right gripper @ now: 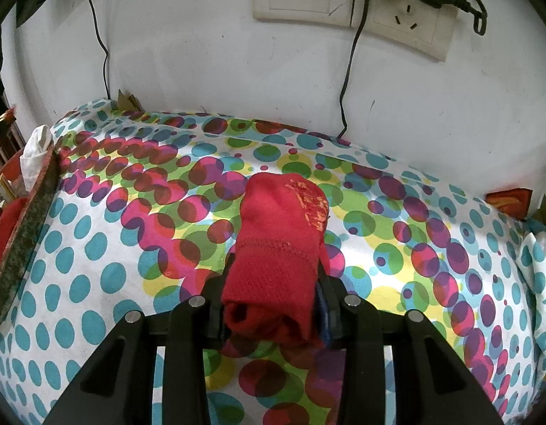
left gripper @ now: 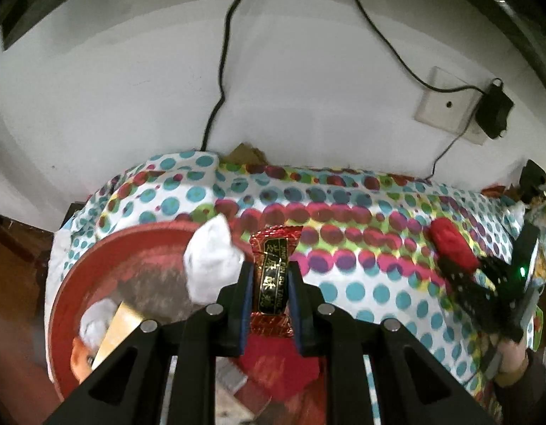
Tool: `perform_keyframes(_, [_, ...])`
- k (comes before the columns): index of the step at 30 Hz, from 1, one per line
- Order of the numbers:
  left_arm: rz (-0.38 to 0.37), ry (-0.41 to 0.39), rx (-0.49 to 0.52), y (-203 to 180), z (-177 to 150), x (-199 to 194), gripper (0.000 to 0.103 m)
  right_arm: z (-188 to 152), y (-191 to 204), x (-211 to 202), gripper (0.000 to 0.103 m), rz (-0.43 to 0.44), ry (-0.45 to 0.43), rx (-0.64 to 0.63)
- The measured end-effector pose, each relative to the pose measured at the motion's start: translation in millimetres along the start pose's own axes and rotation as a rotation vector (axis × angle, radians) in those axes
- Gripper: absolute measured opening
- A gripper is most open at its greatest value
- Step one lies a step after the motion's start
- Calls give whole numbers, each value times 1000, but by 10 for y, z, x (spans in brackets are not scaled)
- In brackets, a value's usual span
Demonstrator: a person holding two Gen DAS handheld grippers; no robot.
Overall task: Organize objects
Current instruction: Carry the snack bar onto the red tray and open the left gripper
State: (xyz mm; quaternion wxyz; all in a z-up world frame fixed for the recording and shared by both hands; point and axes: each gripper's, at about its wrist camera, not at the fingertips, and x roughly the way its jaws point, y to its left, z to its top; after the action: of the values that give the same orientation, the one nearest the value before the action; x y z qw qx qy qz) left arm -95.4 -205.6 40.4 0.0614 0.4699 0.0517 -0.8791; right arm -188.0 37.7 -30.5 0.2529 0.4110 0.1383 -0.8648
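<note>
Left-wrist view shows my left gripper (left gripper: pixel 271 279) clenched on a wrapped candy (left gripper: pixel 274 276), a red foil piece with a black and gold label, pinched upright between the two blue-lined pads so that its crimped ends stick out above and below the jaws. I hold it over the near rim of a round red tray (left gripper: pixel 78 269) that sits on the polka-dot cloth (left gripper: pixel 361 283); inside the tray lie a white rolled sock (left gripper: pixel 211 265), a second white bundle lower left, a yellowish carton edge and something red right beneath my jaws, which is too blurred for me to name with confidence. Off to the right in the same view I can see my right gripper (left gripper: pixel 460 258) reaching across the cloth with a red sock (left gripper: pixel 451 244) at its tip, and my right hand (left gripper: pixel 511 357) behind it at the edge of the frame. Right-wrist view gives the closer look: that right gripper (right gripper: pixel 273 283) grasps the rolled red sock (right gripper: pixel 280 244) by its ribbed cuff end, the jaws narrow around it, while the toe end with an orange printed patch points away from me and rests on the cloth near the middle of the covered surface. The tray's side wall (right gripper: pixel 28 219) shows at the far left, well apart from the sock. A white wall with sockets and black cables (right gripper: pixel 347 81) rises behind.
</note>
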Motion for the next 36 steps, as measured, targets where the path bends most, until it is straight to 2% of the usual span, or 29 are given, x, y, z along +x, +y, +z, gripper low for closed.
perform_keyframes(8, [35, 31, -22, 243, -525, -216, 18, -4, 16, -3, 36, -2, 0, -2])
perform_keyframes(14, [71, 24, -58, 532, -848, -333, 18, -8, 25, 12, 36, -11, 0, -8])
perform_keyframes(19, [79, 25, -91, 724, -998, -342, 18, 1, 26, 13, 36, -12, 0, -9])
perform_keyframes(30, [96, -12, -54, 745, -1176, -341, 19, 6, 20, 27, 36, -13, -1, -12])
perform_keyframes(35, [119, -15, -27, 701, -1259, -351, 23, 2, 14, 37, 36, -21, -2, -19])
perform_keyframes(36, [122, -19, -22, 688, -1271, -356, 29, 3, 13, 43, 36, -22, -2, -21])
